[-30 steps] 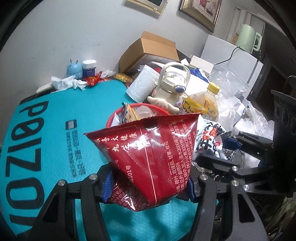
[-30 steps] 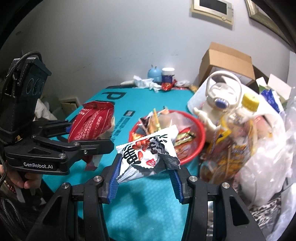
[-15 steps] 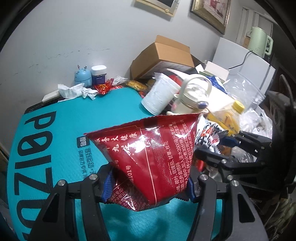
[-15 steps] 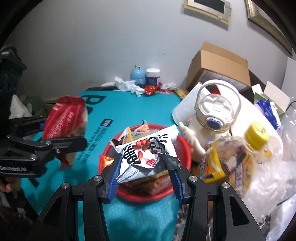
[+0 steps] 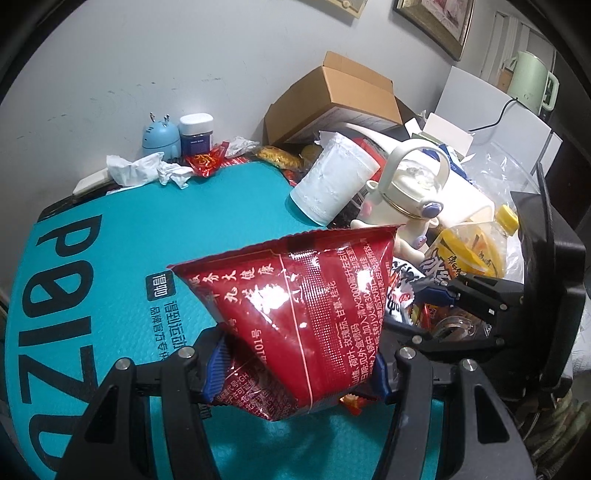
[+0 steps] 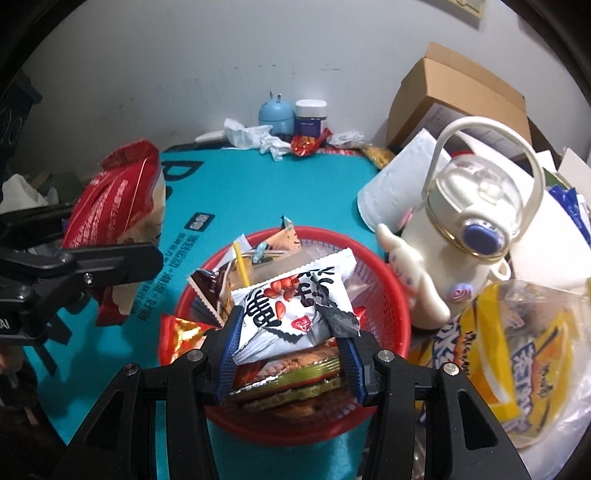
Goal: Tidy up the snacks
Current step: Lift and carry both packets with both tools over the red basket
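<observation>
Left hand-held gripper [image 5: 295, 373] pinches a glossy red packet [image 5: 295, 314]; right hand-held gripper [image 6: 290, 354] clamps a white peanut-printed packet [image 6: 291, 302].

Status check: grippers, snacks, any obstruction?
Left gripper clamps red packet. Right gripper clamps white packet over red basket. Basket already heaped.

A plain grey-white wall [image 5: 155, 62] is seen behind the counter [image 5: 207, 206]; framed pictures [image 5: 439, 22] are hung high.
</observation>
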`<state>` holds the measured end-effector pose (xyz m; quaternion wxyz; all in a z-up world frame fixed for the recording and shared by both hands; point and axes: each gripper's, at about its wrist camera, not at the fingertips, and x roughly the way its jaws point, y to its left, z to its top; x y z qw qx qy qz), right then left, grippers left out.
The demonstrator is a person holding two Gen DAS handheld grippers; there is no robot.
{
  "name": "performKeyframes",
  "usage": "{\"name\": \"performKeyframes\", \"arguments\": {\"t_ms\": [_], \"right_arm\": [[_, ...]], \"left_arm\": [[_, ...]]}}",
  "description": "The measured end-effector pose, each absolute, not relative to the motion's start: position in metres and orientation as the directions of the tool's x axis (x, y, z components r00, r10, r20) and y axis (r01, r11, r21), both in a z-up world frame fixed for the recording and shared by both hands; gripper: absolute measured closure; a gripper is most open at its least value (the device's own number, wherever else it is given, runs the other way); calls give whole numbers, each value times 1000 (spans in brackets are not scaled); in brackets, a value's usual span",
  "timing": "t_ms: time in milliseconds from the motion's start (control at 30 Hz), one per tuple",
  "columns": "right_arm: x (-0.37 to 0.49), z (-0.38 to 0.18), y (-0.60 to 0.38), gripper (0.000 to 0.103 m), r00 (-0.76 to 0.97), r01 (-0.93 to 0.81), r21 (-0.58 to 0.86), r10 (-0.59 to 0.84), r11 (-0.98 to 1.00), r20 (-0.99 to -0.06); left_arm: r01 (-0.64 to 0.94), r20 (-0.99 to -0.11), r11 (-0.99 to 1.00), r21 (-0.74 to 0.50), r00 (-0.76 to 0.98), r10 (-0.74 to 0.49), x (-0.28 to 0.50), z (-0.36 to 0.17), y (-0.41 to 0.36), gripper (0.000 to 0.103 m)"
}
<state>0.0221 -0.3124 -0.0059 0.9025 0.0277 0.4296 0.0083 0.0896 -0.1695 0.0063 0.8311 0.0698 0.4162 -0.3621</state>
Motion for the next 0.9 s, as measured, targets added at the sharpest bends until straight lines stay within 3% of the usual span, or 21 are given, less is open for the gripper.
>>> {"name": "performKeyframes", "arguments": {"t_ms": [133, 367, 567, 767, 900], "right_arm": [[25, -9, -309, 55, 619, 13, 13, 2, 1000, -786], [28, -13, -321, 55, 598, 41, 80, 40, 996, -800], [22, -2, -326, 47, 616, 38, 151, 96, 988, -782], [12, 7, -321, 46, 627, 32, 124, 77, 992, -775], [2, 17, -318, 39, 650, 44, 72, 26, 996, -760]], "left_arm": [[673, -745, 713, -196, 371, -555, 92, 4, -177, 43], [708, -742, 675, -208, 335, -580, 93, 4, -194, 43], [725, -737, 661, -194, 336, -586, 90, 11, -202, 43], [731, -742, 656, -189, 331, -583, 90, 11, -207, 43], [748, -759, 639, -177, 310, -573, 89, 8, -215, 43]]}}
